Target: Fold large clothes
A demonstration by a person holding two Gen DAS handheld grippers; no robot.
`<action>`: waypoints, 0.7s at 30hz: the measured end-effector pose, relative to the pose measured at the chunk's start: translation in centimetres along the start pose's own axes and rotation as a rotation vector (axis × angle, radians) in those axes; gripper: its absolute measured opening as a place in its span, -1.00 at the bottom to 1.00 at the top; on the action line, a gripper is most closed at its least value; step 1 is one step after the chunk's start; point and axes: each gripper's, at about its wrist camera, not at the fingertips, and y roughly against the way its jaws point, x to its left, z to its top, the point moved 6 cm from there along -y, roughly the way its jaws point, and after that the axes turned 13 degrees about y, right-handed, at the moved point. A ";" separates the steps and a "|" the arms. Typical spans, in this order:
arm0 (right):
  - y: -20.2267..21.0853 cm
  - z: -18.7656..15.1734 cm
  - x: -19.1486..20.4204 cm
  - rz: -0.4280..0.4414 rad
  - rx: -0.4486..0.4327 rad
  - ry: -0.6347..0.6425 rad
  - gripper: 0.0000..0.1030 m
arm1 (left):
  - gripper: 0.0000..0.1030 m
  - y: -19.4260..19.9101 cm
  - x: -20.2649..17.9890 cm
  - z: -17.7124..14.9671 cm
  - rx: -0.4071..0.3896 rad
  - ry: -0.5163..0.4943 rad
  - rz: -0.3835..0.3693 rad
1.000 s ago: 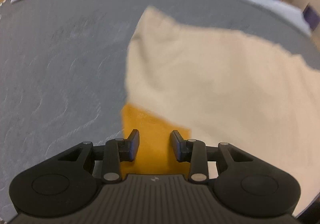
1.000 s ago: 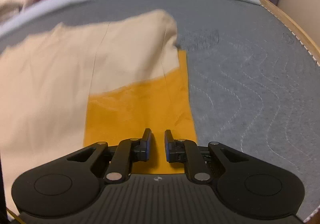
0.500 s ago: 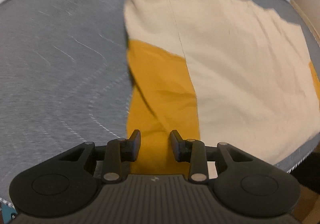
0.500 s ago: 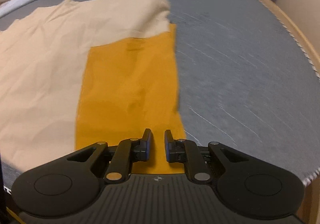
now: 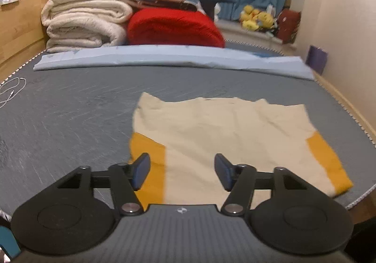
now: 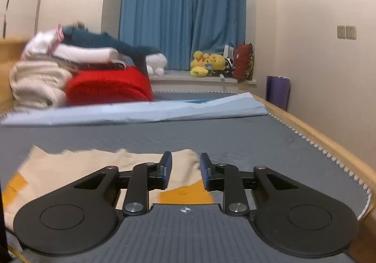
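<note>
My left claw (image 5: 182, 175) sits low in the centre of its view with its jaws well apart and opening, nothing pinched between them; past them, in the lower middle and right of the frame, the cream garment (image 5: 225, 131) lies flat on the grey mattress (image 5: 70, 108), an orange band (image 5: 150, 169) along its left edge and another orange band (image 5: 326, 157) at its right edge; my right claw (image 6: 185, 173) has its jaws a narrower gap apart, also opening, and I see no cloth gripped there either; in the right wrist view the same garment spreads across the lower left of the frame, with an orange patch showing just behind the claw's body; a pale blue sheet (image 5: 164, 58) runs across the mattress further up the frame; behind it, at the upper left, I see a stack of folded blankets (image 5: 87, 21) beside a red bundle (image 5: 174, 28); blue curtains (image 6: 181, 11) hang at the top centre, with yellow plush toys (image 6: 206, 63) on the sill below them; a white cable (image 5: 11, 91) lies at the left edge of the left wrist view; both pictures are somewhat blurred.
</note>
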 end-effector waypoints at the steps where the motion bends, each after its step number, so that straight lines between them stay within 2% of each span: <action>1: 0.7 -0.5 0.6 0.008 -0.004 -0.027 -0.45 | 0.35 0.3 -0.9 -0.8 -0.013 -0.014 -0.010; 3: 1.6 -2.4 1.7 0.026 0.017 -0.055 -0.45 | 0.38 0.5 -1.9 -3.3 -0.050 -0.051 -0.023; 5: 0.9 -3.9 2.5 0.030 0.084 -0.039 -0.45 | 0.38 -0.4 -2.2 -6.3 -0.019 -0.064 0.006; 7: 1.0 -3.6 3.0 0.052 0.066 -0.041 -0.43 | 0.38 -1.9 -1.9 -8.0 0.030 -0.052 0.046; 9: 0.8 -3.3 4.0 0.074 0.056 -0.001 -0.37 | 0.35 -2.2 -2.3 -8.1 0.014 -0.073 0.044; 12: 0.4 -3.5 4.7 0.077 0.081 0.016 -0.37 | 0.03 -2.0 -1.8 -7.5 -0.011 -0.049 -0.010; 14: 0.5 -3.6 4.9 0.080 0.093 -0.010 -0.37 | -0.50 -1.6 -1.4 -7.4 -0.005 -0.032 -0.022; 15: 0.3 -3.8 5.1 0.084 0.105 -0.017 -0.37 | -0.61 -1.5 -1.2 -7.2 0.006 -0.015 -0.024; 16: 0.2 -3.8 5.2 0.092 0.112 -0.022 -0.37 | -0.67 -1.5 -0.6 -6.6 0.019 0.003 -0.019; 18: 0.2 -3.8 5.6 0.099 0.108 -0.019 -0.37 | -0.67 -1.7 0.3 -5.9 0.039 0.054 -0.003; 21: 0.6 -3.6 6.5 0.108 0.102 0.002 -0.37 | -0.66 -1.8 1.9 -5.6 0.052 0.126 -0.024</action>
